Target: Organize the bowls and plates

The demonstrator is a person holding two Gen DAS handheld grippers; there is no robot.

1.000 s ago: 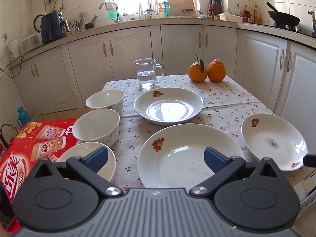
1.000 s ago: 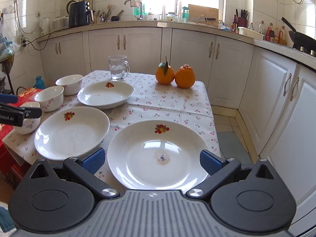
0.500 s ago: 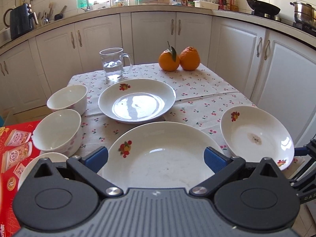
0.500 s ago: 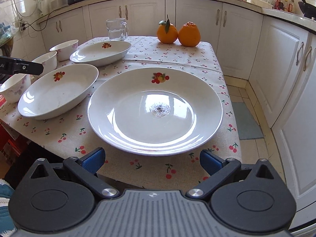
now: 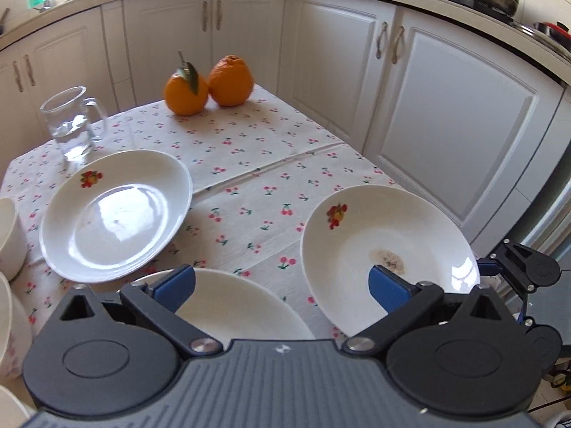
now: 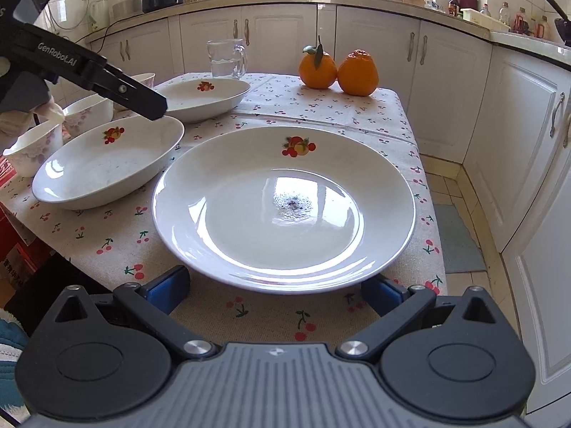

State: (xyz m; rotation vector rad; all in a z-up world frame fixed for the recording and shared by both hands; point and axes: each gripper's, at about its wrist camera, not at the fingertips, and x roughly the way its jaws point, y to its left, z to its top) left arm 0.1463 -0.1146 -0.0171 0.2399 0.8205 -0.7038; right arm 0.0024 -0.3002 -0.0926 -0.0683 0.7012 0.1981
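Observation:
Three white plates with a fruit print lie on the cherry-print tablecloth. The stained plate [image 6: 285, 203] is right in front of my right gripper [image 6: 274, 290], which is open with its jaws either side of the plate's near rim; this plate also shows in the left wrist view [image 5: 389, 253]. My left gripper [image 5: 282, 285] is open above the near plate [image 5: 235, 306], seen in the right wrist view [image 6: 107, 164]. The far plate [image 5: 114, 214] lies behind. White bowls [image 6: 89, 110] stand at the table's left.
A glass mug of water [image 5: 73, 125] and two oranges [image 5: 210, 85] stand at the far end of the table. A red carton [image 6: 18, 249] sits below the table's left side. White cabinets [image 5: 446, 125] run close along the right.
My left gripper has swung right, from over the bowls toward the plates. My right gripper has moved forward and down to the stained plate's near rim.

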